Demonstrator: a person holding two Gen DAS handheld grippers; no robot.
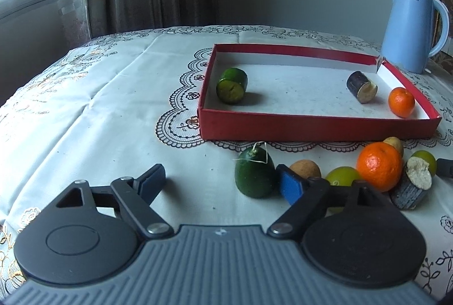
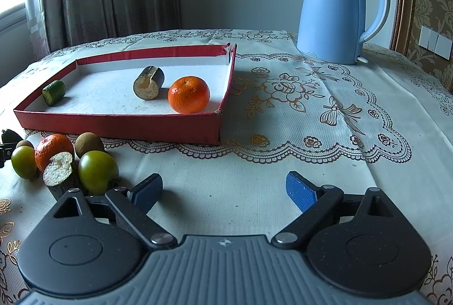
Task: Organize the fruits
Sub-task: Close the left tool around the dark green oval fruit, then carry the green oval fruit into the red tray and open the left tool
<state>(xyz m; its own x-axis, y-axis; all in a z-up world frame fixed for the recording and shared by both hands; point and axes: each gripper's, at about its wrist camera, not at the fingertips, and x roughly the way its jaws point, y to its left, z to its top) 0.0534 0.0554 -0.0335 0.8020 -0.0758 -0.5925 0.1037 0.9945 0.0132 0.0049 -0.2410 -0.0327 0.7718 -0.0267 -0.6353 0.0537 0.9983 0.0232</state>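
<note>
Left wrist view: your left gripper (image 1: 219,183) stands open on nothing; the dark green fruit (image 1: 255,174) sits at one o'clock, the red tray (image 1: 311,125) beyond. Right wrist view: your right gripper (image 2: 225,191) gapes empty; tray at eleven o'clock.

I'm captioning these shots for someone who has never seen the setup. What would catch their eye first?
The shallow red tray in the middle of the patterned tablecloth, holding a bright orange and two cut chunks. Then the pale blue kettle standing behind it to the right, and the cluster of loose fruit on the cloth in front of the tray.
</note>
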